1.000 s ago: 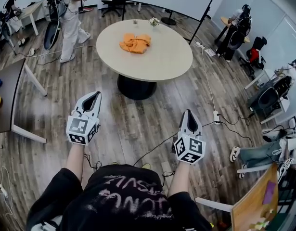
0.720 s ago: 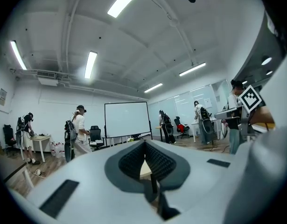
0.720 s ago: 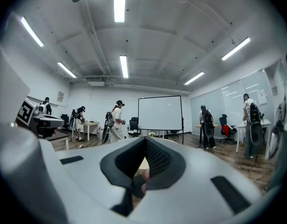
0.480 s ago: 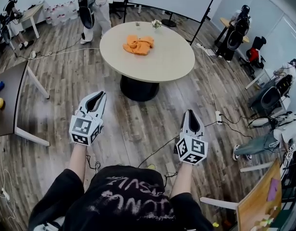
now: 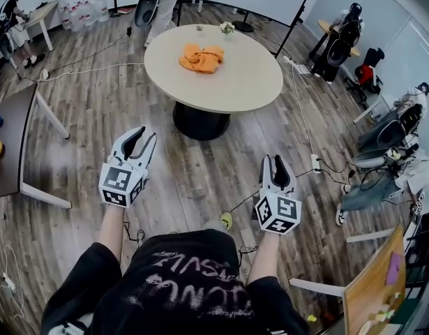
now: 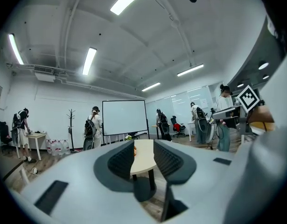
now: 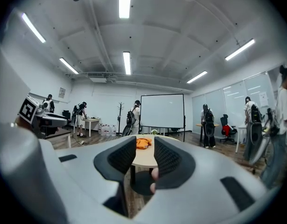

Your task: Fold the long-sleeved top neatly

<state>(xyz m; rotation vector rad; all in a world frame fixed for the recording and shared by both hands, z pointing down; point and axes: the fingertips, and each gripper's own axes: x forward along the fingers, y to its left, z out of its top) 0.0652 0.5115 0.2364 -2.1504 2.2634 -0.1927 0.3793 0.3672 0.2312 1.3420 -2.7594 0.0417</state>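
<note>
well back from the table, both grippers opening on nothing

out on the wooden floor (image 5: pixel 193 180), well apart from the round table (image 5: pixel 235 79), the person is standing with both tools held out level in front of the body. the left gripper (image 5: pixel 143 134) (image 6: pixel 143 148) is showing its jaws partway apart, having just been opening. only the distant table and room are showing in the gap, and nothing is sitting between the pads. the right gripper (image 5: pixel 274 160) (image 7: pixel 144 146) is doing the same: its jaws have just been opening, are standing partway apart and are gripping nothing. the orange heap is appearing in its gap only because the tool is pointing that way from afar.

the long-sleeved top (image 5: pixel 200 58) (image 7: pixel 143 143) is lying as a crumpled orange heap on the tabletop, toward the far side, near a small flower vase (image 5: pixel 227 28). neither tool is touching it. judging by the bunched cloth, the folding is not yet begun.

the grippers are probably being carried level and side by side so that both are arriving at the table edge together. the jaws are likely being opened ahead of the reach so they are ready to pinch cloth. the next move is looking like closing the distance, then spreading the heap flat before any fold. a cable (image 5: pixel 303 117) is trailing over the floor to the right of the table, which is looking like a thing to step around. other people are working around the room's edges, well clear.
</note>
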